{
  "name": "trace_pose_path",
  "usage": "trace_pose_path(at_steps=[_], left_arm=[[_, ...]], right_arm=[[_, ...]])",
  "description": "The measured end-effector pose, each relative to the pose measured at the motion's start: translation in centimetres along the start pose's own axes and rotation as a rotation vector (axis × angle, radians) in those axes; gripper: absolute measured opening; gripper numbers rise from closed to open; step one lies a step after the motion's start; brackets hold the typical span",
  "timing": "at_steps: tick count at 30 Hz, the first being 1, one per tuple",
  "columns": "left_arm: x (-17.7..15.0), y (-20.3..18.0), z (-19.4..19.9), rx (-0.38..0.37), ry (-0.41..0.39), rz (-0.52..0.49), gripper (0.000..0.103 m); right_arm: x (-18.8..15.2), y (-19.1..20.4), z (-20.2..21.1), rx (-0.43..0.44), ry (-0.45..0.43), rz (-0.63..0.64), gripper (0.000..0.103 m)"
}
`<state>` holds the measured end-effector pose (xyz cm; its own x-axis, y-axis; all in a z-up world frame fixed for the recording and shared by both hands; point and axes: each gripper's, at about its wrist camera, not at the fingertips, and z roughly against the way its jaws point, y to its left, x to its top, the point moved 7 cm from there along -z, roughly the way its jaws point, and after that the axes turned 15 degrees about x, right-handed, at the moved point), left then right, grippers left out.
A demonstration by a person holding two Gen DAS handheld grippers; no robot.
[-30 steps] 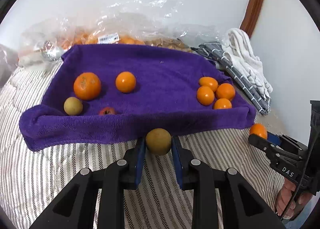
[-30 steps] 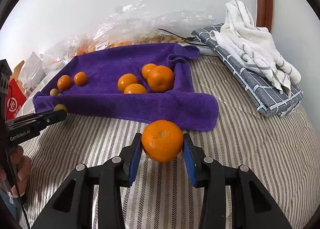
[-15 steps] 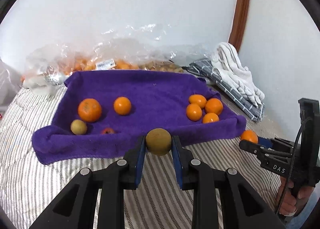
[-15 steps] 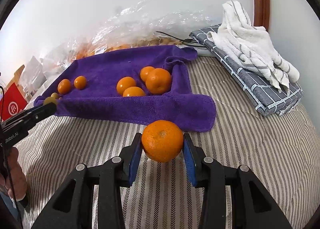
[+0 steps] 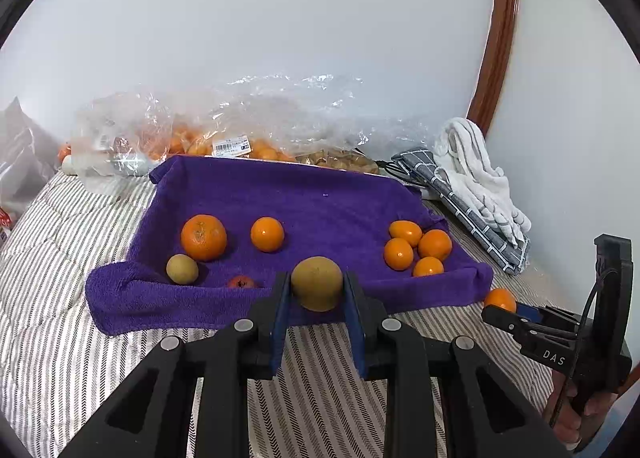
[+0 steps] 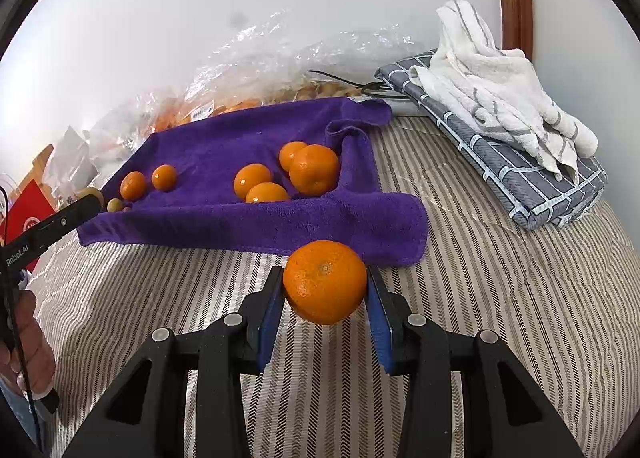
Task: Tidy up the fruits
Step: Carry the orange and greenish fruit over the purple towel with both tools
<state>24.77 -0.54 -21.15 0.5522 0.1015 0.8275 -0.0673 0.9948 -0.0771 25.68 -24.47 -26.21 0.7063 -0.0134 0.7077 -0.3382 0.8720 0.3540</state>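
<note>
My left gripper [image 5: 316, 290] pinches a yellow-green fruit [image 5: 316, 283] above the near fold of the purple towel [image 5: 320, 198]. My right gripper [image 6: 325, 290] clamps an orange [image 6: 325, 281] over the striped bedding [image 6: 500, 258], just short of the towel's hem. At 9 o'clock from the left-wrist fruit, a small red fruit [image 5: 241, 281] is half hidden behind the fold. The plastic bags [image 5: 248, 130] at 12 o'clock blur their contents.
</note>
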Motion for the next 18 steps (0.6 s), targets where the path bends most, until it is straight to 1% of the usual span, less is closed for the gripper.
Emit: trace_pose_path(at_steps=[8,16,18], left_arm=[[0.0,0.0,-0.2,-0.008,0.001,0.008,0.025],[-0.5,0.3,-1.0,-0.014,0.032,0.023,0.025],[-0.7,0.4,-1.1,-0.009,0.034,0.017,0.025]], right_arm=[[0.0,-0.2,-0.2,0.005,0.003,-0.021,0.040],[0.1,-0.3,0.2,0.001,-0.020,-0.033,0.040],[0.1,-0.4,0.2,-0.010,-0.007,-0.033,0.040]])
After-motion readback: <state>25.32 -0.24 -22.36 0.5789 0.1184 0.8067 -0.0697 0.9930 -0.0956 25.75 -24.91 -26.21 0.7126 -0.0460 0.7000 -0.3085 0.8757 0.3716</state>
